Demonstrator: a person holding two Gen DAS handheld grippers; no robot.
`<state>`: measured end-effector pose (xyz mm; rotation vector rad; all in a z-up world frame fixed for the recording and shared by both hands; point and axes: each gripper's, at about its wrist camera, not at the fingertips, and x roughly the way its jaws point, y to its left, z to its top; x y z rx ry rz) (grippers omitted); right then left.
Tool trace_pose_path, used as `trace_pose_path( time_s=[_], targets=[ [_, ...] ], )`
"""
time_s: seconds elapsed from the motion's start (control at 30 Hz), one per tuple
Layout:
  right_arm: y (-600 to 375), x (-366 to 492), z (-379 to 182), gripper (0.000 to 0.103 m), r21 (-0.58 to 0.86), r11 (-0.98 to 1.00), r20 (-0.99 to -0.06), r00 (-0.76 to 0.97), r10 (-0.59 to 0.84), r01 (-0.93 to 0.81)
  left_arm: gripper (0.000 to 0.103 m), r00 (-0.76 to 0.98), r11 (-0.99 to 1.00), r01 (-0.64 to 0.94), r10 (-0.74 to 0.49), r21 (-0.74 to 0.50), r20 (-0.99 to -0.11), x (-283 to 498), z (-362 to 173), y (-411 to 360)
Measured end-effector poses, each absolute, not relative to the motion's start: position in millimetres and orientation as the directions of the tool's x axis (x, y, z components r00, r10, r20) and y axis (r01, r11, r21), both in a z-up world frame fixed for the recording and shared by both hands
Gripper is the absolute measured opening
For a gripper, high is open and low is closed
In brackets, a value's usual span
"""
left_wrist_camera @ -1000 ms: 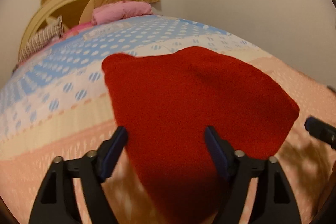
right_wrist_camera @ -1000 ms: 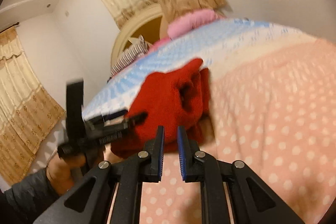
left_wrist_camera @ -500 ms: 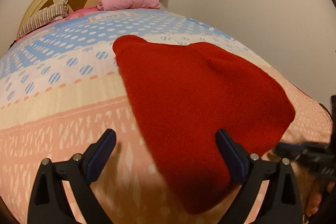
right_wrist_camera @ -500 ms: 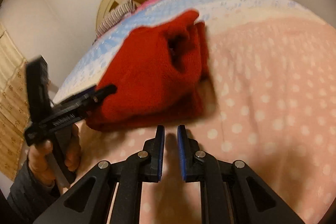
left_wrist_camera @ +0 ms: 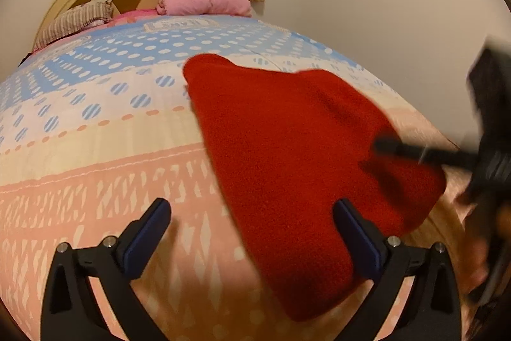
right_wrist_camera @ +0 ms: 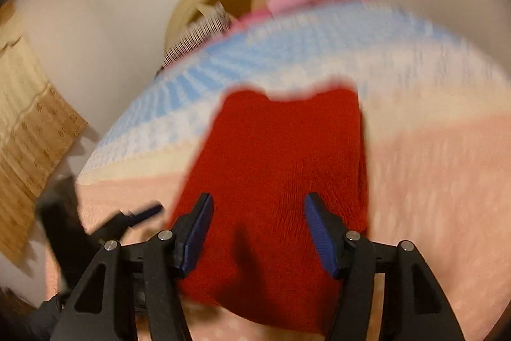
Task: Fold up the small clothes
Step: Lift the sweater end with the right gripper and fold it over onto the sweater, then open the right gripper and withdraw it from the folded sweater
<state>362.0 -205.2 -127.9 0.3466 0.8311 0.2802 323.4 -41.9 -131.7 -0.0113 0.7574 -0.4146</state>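
Left wrist view alone shows sharply the red garment [left_wrist_camera: 297, 168] lying on the bedspread [left_wrist_camera: 95, 149], long axis running away toward the headboard, between the wide, empty left gripper [left_wrist_camera: 252, 232] and the opening, empty right gripper [right_wrist_camera: 257, 232].

One red garment [left_wrist_camera: 297, 168] lies on one bed [left_wrist_camera: 95, 155]. At the bed's head sit one striped pillow [left_wrist_camera: 76, 23] and one pink folded blanket [left_wrist_camera: 204, 2]. Two grippers are in view, the left gripper [left_wrist_camera: 252, 232] and the right gripper [right_wrist_camera: 257, 229].

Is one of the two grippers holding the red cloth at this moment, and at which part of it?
Neither. The left gripper stands wide open and the right gripper is opening; the red cloth lies loose on the bedspread.
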Motion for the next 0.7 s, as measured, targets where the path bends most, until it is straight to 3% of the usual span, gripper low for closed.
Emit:
trace_pose_path(
  time_s=[0.1,0.23,0.37,0.7],
  targets=[
    [-204,338,-144,0.06,0.36,0.921,-0.618,0.701,0.357,-0.152,0.103,0.674,0.927,0.342,-0.355,-0.152,-0.648,321,-129,-38],
    [-198,336,-142,0.06,0.334,0.93,-0.627,0.701,0.34,-0.153,0.103,0.672,0.94,0.306,-0.327,-0.152,-0.665,328,-127,-40],
    [-206,332,-143,0.06,0.367,0.917,-0.604,0.708,0.365,-0.16,0.103,0.679,0.949,0.301,-0.283,-0.094,-0.678,327,-133,-47],
    [-213,334,-137,0.06,0.425,0.887,-0.582,0.696,0.42,-0.18,0.103,0.658,0.944,0.312,-0.298,-0.109,-0.692,331,-138,-45]
  ],
)
